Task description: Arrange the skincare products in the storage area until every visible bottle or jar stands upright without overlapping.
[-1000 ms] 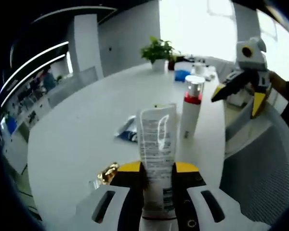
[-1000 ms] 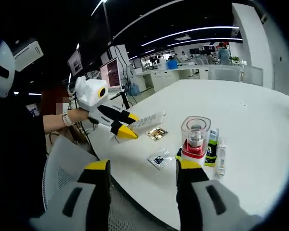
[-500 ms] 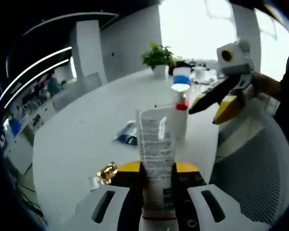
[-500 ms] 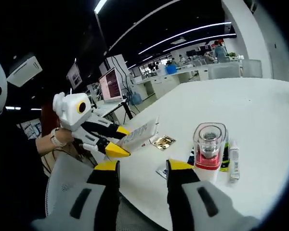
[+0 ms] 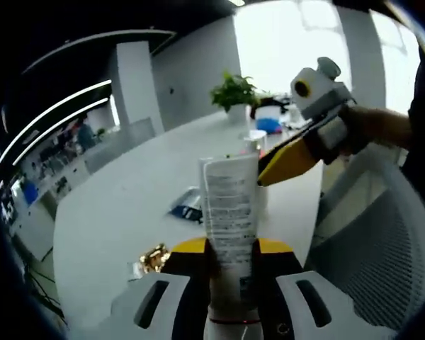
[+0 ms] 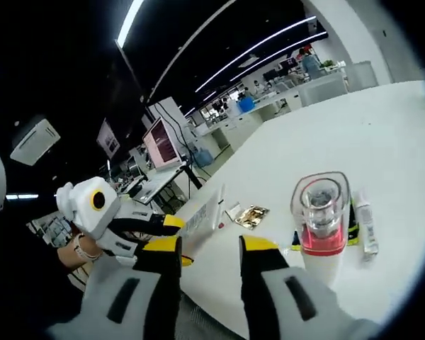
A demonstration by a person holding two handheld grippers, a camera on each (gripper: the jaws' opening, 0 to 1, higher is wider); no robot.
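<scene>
My left gripper [image 5: 230, 249] is shut on a white printed tube [image 5: 229, 212], held upright above the white table [image 5: 120, 205]. My right gripper [image 5: 269, 173] comes in from the right, its yellow jaws ending just beside the tube's top. Behind the tube stands a pump bottle [image 5: 258, 145], mostly hidden. In the right gripper view my right gripper [image 6: 211, 245] is open with nothing between its jaws. The left gripper [image 6: 176, 225] is at the left with the tube [image 6: 202, 216]. The pump bottle [image 6: 321, 219], clear-capped with a red band, stands upright on the table [image 6: 326, 134].
A gold sachet [image 5: 154, 257] and a blue-and-white packet [image 5: 188, 205] lie on the table, with the gold sachet [image 6: 251, 216] and small tubes [image 6: 361, 225] near the bottle. A potted plant [image 5: 234, 91] stands at the far end. A mesh chair [image 5: 372, 262] is at the table's edge.
My right gripper has moved in toward the held tube and its jaws have narrowed. The pump bottle now sits mostly behind the tube in the left gripper view.
</scene>
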